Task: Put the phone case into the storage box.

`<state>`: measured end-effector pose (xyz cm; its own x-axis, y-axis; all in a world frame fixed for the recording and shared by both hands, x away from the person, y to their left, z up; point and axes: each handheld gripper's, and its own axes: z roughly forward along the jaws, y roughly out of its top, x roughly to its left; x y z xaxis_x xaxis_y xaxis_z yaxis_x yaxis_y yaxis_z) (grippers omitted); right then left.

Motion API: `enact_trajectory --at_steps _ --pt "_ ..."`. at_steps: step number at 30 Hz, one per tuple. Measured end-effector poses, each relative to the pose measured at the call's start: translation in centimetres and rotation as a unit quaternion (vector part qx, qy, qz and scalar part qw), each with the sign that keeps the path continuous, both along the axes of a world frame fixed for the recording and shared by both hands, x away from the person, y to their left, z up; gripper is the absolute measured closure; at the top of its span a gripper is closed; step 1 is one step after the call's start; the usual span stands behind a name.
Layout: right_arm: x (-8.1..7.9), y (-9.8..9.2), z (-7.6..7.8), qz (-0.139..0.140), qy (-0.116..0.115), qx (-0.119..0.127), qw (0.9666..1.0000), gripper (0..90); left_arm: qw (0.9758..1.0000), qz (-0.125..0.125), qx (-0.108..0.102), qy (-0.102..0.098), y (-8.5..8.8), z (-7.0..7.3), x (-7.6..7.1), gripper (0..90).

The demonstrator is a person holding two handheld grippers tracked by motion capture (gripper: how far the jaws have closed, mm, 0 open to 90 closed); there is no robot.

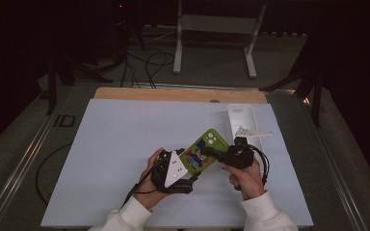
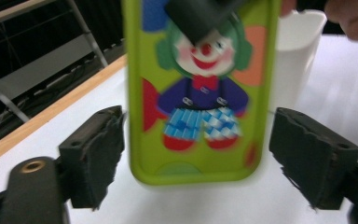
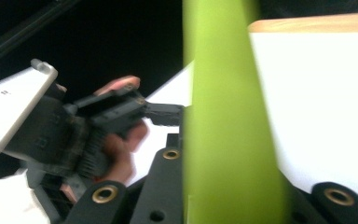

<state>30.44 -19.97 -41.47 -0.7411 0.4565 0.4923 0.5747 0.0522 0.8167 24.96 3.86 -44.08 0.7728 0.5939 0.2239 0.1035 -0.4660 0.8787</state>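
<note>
A lime-green phone case [image 1: 204, 149] with a clown picture on it [image 2: 200, 93] is held tilted above the white mat. My right gripper [image 1: 206, 152] is shut on it, one black jaw lying across the clown's head. In the right gripper view the case [image 3: 228, 140] stands edge-on between the jaws. My left gripper [image 1: 189, 166] is open. Its two black pads [image 2: 98, 154] straddle the case's lower end, with a gap showing on each side. The left gripper [image 3: 98, 126] and the hand holding it also sit to the left in the right gripper view.
A white oblong bin [image 1: 241, 118] stands at the mat's far right, just behind the case [image 2: 298, 51]. The white mat [image 1: 125, 144] covers the table, whose wooden edge [image 1: 173, 94] shows at the back. Beyond it are a white frame stand and cables on the floor.
</note>
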Motion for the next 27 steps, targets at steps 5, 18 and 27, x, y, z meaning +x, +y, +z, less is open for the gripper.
enact_trajectory --at_steps 5,18,27 --pt "-0.2 0.1 0.2 0.0 -0.007 -0.008 0.9999 88.9 0.9999 0.011 -0.007 0.006 0.4 0.2 0.2 12.9" --pt "-0.3 -0.2 0.2 -0.007 -0.027 -0.027 0.9992 88.8 0.9988 0.014 -0.036 0.029 1.8 1.2 0.8 8.3" --pt "-0.5 -0.2 0.2 -0.005 -0.038 -0.036 0.9986 88.6 0.9964 0.003 -0.044 0.073 2.4 1.1 1.6 7.6"
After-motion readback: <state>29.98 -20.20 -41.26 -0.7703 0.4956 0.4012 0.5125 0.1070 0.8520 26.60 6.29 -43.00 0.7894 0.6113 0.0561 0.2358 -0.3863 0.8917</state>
